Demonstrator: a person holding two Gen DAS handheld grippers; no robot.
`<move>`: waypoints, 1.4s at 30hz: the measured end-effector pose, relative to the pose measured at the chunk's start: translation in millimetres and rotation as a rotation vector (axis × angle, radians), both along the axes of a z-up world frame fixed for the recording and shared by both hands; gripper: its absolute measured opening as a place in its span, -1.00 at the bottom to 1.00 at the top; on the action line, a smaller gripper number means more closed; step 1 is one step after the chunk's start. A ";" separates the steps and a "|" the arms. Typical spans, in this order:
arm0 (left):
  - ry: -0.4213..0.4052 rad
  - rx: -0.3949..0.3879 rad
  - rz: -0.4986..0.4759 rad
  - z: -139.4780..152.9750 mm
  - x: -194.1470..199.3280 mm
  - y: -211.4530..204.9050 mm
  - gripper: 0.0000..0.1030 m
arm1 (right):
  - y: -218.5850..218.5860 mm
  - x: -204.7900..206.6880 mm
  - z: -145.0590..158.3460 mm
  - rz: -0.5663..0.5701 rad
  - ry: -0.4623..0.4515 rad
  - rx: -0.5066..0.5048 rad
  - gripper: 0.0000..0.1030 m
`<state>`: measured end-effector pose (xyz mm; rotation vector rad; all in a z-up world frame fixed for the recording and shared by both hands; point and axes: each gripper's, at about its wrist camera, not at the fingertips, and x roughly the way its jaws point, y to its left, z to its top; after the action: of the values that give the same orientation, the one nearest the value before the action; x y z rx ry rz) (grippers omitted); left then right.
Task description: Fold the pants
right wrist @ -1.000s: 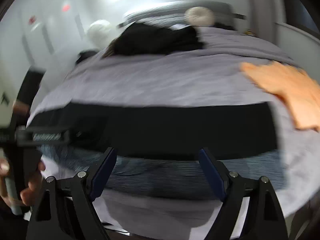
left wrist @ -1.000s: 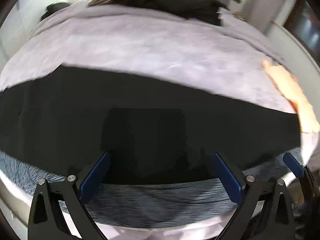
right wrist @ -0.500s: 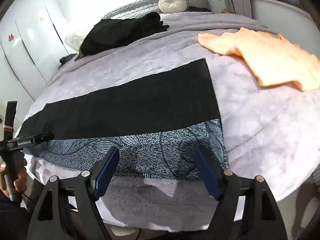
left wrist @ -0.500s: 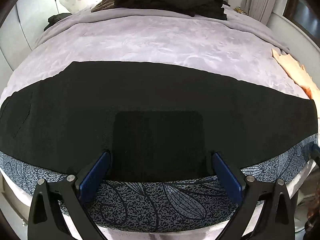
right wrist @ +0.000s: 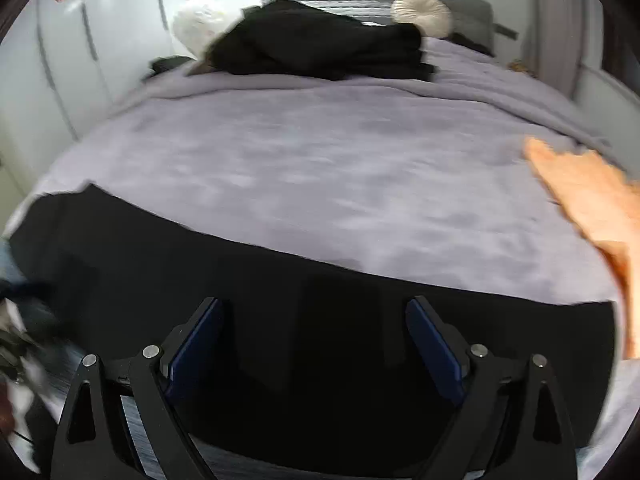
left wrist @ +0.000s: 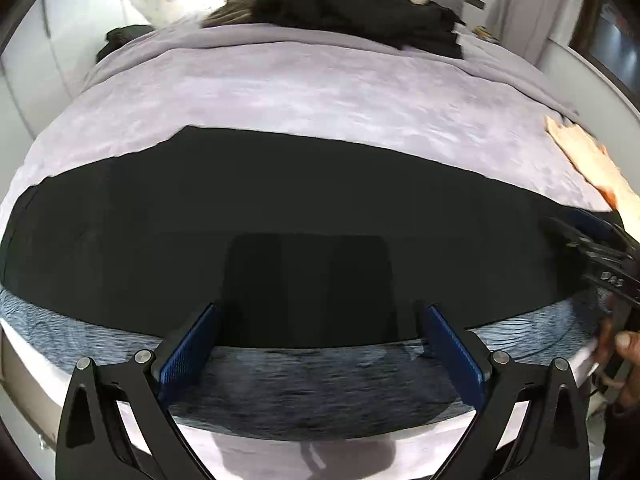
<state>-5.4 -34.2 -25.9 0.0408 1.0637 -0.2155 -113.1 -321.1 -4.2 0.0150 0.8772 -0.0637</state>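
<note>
Grippers first, since they sit nearest the lens. Left gripper [left wrist: 316,340] hangs over the near edge of the bed with its blue pads spread wide and nothing pinched between them. Right gripper [right wrist: 314,340] is likewise agape and empty; its jaws have just been opening further, and only dark cloth shows beneath the gap, not clamped.

Under both lie the pants [left wrist: 280,208], a long black strip laid flat across the foot of the lilac bedspread [left wrist: 320,92], with a blue patterned cloth [left wrist: 312,384] along the near edge just below them. In the left view the right tool shows blurred at the far right, near that end of the strip.

Judging from this, the step in hand is taking hold for the next fold. To do it well, each gripper should come down on the near hem, well apart from the other, bite through every layer of black fabric, and leave the patterned cloth underneath alone. Lifting both ends evenly should keep the crease straight.

Farther off, an orange garment [right wrist: 588,196] lies at the right, well clear. At the head of the bed rest a dark clothes heap [right wrist: 320,44] and a round cream cushion [right wrist: 422,14].
</note>
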 end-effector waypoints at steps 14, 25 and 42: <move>0.016 0.019 -0.180 10.4 51.8 -66.2 0.98 | -22.0 -26.6 -3.9 -0.145 0.017 -0.130 1.00; 0.079 0.089 0.014 -11.4 97.5 83.2 0.98 | -22.1 -25.1 -14.5 -0.123 -0.029 -0.119 1.00; 0.043 0.073 0.009 22.4 134.6 136.2 0.98 | 241.1 55.9 43.5 0.410 0.025 0.008 1.00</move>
<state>129.2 102.0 -3.5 0.0971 1.1141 -0.1699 -57.2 -79.9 39.3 -0.1585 0.8904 0.3230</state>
